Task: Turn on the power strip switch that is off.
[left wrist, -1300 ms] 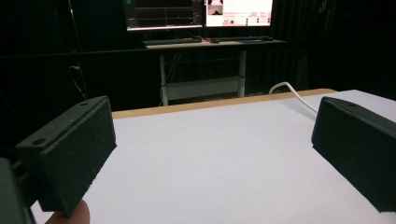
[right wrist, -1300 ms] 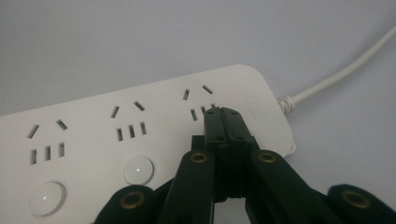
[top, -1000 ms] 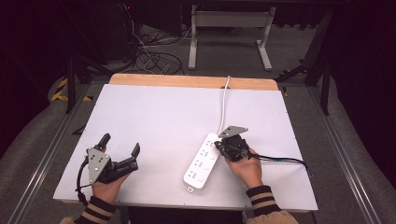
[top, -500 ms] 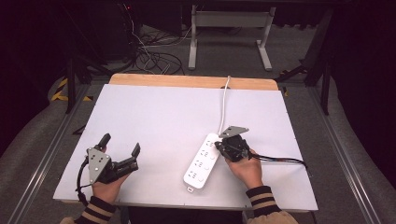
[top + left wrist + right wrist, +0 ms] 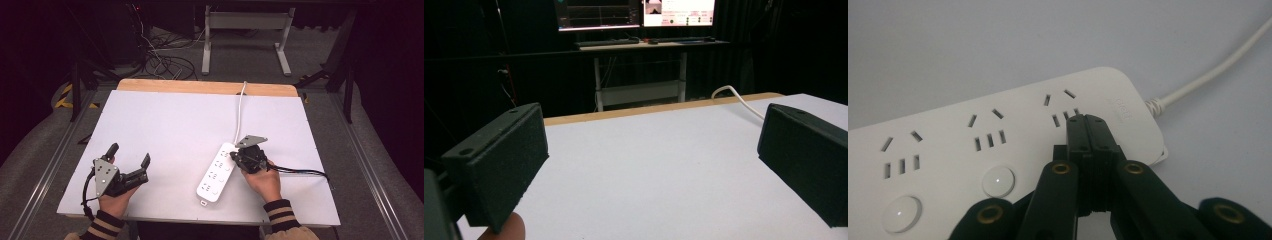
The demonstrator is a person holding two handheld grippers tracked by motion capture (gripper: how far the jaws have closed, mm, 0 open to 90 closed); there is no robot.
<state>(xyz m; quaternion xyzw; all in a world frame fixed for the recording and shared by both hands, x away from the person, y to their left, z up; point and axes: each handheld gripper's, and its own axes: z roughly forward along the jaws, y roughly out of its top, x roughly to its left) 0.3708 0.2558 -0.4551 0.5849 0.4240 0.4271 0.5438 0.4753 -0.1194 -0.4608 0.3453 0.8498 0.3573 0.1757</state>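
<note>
Your right hand-held gripper (image 5: 1088, 122), jaws pressed together on nothing, rests on the white plastic power strip (image 5: 217, 171) near the table's (image 5: 165, 120) front edge, over its end switch. Press down next. Your left hand-held gripper (image 5: 131, 160) waits open.

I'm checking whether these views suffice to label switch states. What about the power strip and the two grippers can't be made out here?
- Right gripper view: the right hand-held gripper, jaws together, covers the power strip button beneath its tips.
- Same view: the strip's left end is cut off by the edge.
- High view: the strip's buttons are too small to read.
- Left gripper view: the left hand-held gripper stands open; its body is out of frame.
</note>
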